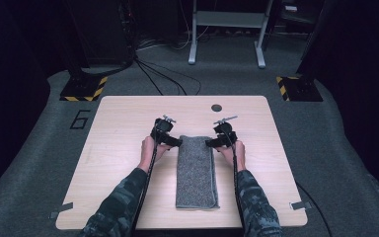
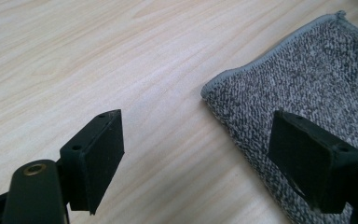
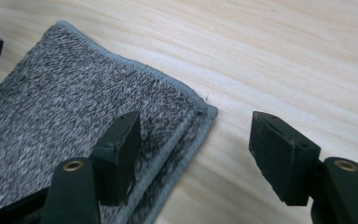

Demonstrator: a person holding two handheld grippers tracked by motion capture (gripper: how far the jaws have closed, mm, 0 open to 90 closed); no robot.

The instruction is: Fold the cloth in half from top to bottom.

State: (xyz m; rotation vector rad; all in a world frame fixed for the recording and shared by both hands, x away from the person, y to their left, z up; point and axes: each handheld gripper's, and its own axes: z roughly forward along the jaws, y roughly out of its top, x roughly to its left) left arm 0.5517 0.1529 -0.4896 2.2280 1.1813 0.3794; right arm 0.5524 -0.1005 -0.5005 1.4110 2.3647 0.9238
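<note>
Your left gripper (image 2: 196,158) has its jaws released, straddling the left edge of the folded grey speckled towel (image 1: 196,170) near its far corner. Your right gripper (image 3: 193,156) is likewise unclenched, astride the towel's right far corner. The towel lies lengthwise mid-table on the pale wooden table (image 1: 118,128).

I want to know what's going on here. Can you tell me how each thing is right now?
Grey towel: folded into a long strip, lying flat on the table.
Left hand-held gripper: open, one jaw over the towel's far corner, not pinching.
Right hand-held gripper: open, straddling the towel's other far corner.
Table: bare wood around the towel.
</note>
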